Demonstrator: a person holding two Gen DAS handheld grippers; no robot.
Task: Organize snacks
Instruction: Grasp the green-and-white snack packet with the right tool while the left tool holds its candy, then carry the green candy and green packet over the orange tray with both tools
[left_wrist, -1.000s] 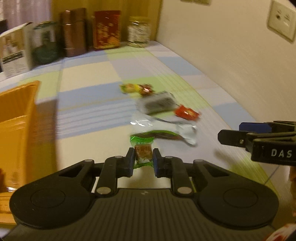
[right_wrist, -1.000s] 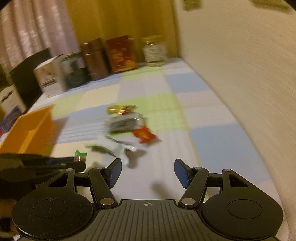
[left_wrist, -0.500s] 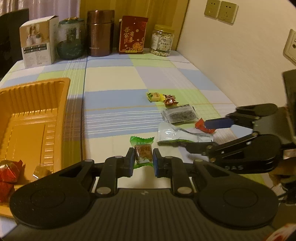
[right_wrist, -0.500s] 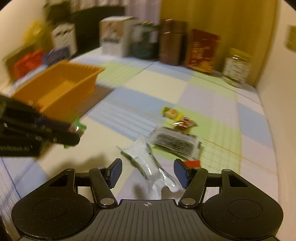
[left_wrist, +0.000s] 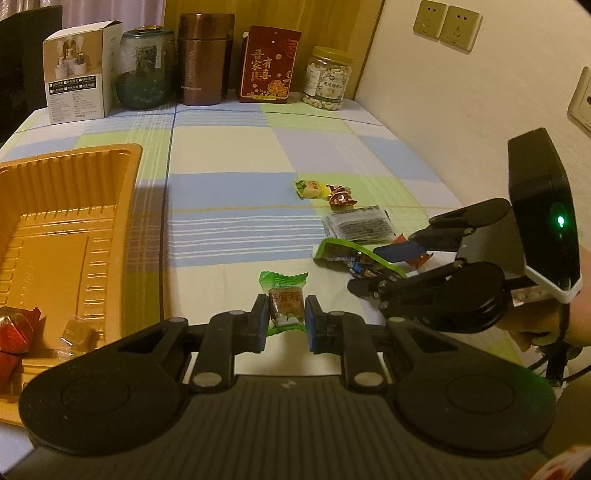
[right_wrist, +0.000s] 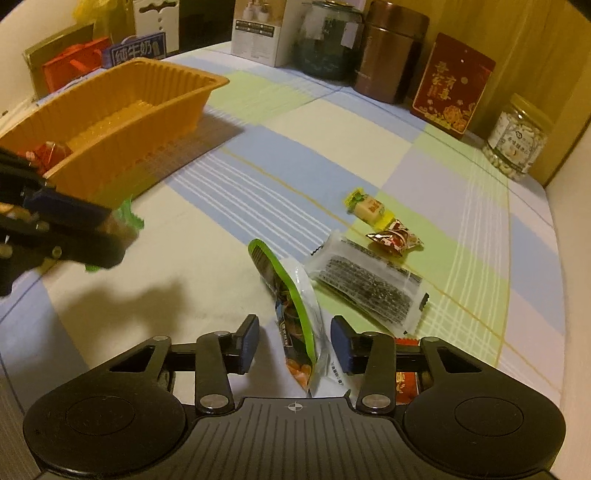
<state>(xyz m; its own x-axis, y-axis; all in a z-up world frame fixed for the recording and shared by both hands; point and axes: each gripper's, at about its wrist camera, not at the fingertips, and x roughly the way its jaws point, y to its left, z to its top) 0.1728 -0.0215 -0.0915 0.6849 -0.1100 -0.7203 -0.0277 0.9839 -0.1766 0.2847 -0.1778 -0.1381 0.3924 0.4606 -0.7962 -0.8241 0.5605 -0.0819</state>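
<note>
Left wrist view is showing the left hand-held gripper (left_wrist: 285, 324) pinching a green-wrapped candy (left_wrist: 285, 303) between its blue pads, above the checkered desk (left_wrist: 229, 147). An orange tray (left_wrist: 122, 192) is sitting at the left with some red wrapped sweets (left_wrist: 14, 332) lying inside it. In the right wrist view, the right hand-held gripper (right_wrist: 293, 345) is closing its jaws around a clear snack bag with a green stripe (right_wrist: 295, 314), which is standing on its edge between the pads; they are not pressing on it yet. Beside this bag a grey packet (right_wrist: 369, 284) is lying, and farther away a yellow candy (right_wrist: 367, 208) and a red-brown candy (right_wrist: 395, 236) are touching each other.
</note>
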